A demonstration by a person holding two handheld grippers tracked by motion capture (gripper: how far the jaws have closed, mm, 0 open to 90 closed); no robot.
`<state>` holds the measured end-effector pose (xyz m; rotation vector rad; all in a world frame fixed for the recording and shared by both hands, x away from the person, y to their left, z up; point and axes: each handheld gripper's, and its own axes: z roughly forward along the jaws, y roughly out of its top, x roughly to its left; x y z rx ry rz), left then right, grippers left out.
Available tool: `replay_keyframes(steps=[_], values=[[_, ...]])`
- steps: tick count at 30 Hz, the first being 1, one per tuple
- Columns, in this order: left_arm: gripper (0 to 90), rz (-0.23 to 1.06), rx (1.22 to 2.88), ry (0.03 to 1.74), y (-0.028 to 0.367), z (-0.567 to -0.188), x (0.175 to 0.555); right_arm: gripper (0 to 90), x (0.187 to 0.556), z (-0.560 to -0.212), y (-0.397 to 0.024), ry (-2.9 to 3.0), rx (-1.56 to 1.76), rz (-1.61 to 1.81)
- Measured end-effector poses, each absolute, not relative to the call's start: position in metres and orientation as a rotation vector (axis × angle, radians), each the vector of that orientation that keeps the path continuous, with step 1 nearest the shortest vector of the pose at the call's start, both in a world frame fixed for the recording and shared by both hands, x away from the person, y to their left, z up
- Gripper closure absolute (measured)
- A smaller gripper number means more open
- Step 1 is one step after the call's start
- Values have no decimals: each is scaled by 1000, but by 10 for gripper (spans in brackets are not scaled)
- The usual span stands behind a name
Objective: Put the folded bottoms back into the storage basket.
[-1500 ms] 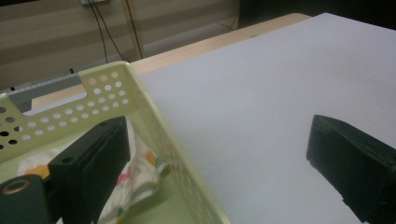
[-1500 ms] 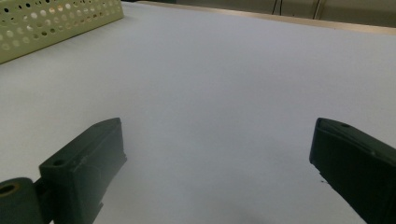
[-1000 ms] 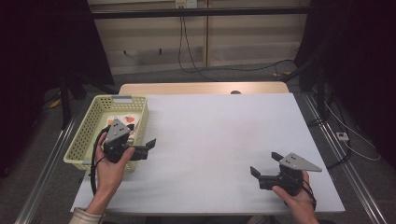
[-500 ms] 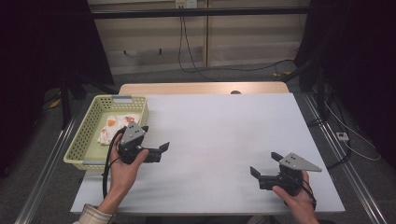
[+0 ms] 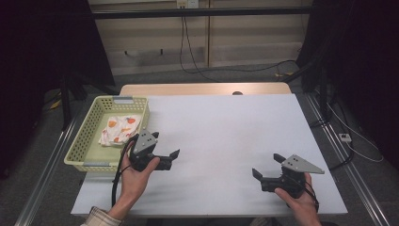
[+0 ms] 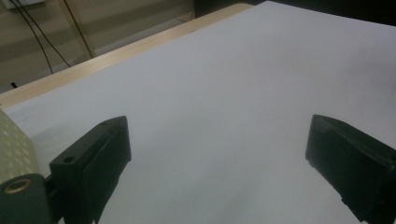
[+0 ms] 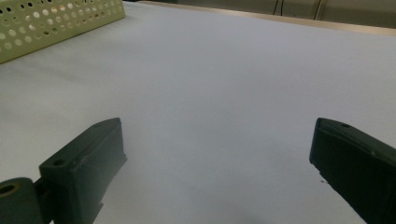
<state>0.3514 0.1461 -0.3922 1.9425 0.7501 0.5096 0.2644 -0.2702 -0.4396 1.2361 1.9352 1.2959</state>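
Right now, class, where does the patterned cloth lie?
In the high view, the patterned cloth lies inside the yellow basket at the table's left edge, just beyond the open left gripper.

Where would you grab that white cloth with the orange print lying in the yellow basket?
Probably from straight above: the perforated yellow basket has walls all round. Pinch a raised fold near the middle of the crumpled white, orange-printed cloth; it lies loosely bunched, so folds stand up there.
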Motion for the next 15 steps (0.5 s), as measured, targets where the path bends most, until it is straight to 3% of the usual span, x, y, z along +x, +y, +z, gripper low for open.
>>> replay_keyframes(steps=[15], values=[[59,424,1964,772,143,-423,339,32,264,-440,-270,1936,1239,1294]])
